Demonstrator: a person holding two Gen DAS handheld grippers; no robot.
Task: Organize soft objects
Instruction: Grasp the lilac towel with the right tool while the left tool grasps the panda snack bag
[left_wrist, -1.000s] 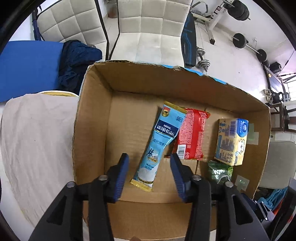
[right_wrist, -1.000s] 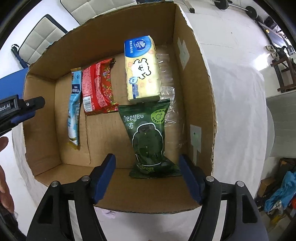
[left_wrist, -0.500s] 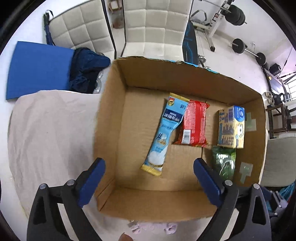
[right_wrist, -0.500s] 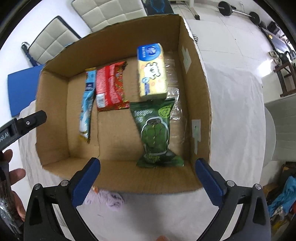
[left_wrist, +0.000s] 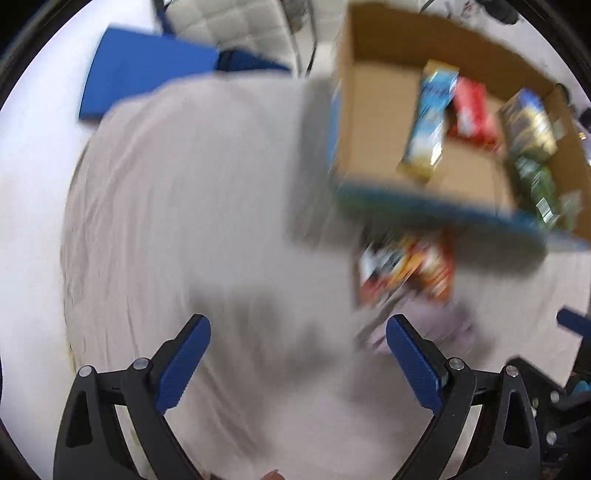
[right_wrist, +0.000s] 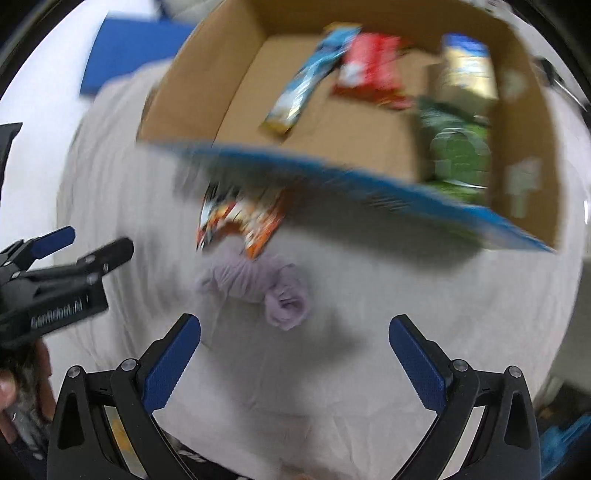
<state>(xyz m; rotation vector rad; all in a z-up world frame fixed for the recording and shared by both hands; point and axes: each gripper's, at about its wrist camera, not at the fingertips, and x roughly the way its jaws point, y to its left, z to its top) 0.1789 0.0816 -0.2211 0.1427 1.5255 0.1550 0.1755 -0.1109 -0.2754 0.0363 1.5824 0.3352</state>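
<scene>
Bare cloth-covered table (left_wrist: 184, 229) fills my left view; the cardboard box (right_wrist: 369, 184) edge sits upper right. My left gripper (left_wrist: 297, 354) and right gripper (right_wrist: 293, 350) hover low, both jaws wide and holding nothing. The lilac rolled socks (right_wrist: 266, 291) lie at center frame, touching an orange snack packet (right_wrist: 243, 218) beside the box.

Black hand-held gripper (right_wrist: 294, 354); blue pads (right_wrist: 170, 363)

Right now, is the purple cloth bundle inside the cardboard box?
No, the purple cloth bundle lies on the white sheet outside the cardboard box.

Cardboard box (right_wrist: 524, 122) and contents blurred
</scene>
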